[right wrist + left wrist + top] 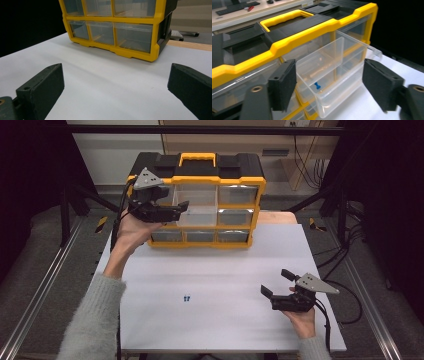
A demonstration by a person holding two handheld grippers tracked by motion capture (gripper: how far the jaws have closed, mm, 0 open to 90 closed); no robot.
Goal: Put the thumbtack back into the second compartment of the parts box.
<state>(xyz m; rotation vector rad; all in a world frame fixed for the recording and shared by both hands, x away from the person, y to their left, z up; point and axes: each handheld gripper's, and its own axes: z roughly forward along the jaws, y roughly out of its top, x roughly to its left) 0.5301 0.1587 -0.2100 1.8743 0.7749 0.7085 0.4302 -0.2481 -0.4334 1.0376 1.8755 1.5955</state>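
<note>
A yellow and black organizer box [200,175] with clear drawers stands at the back of the white table [215,320]. One clear drawer [197,215] in its middle row is pulled out. In the left gripper view this drawer [332,95] holds a small blue pushpin [317,86]. My left gripper [177,210] hovers at the box's left front, its jaws [329,67] open on either side of the drawer, pads clear of it. My right gripper [276,281] rests low at the table's right, open and empty, facing the box [135,52].
Two tiny blue items [186,297] lie on the table near its middle front. A wooden strip [277,216] shows behind the white sheet at the right. Metal frame rails run along both sides of the table.
</note>
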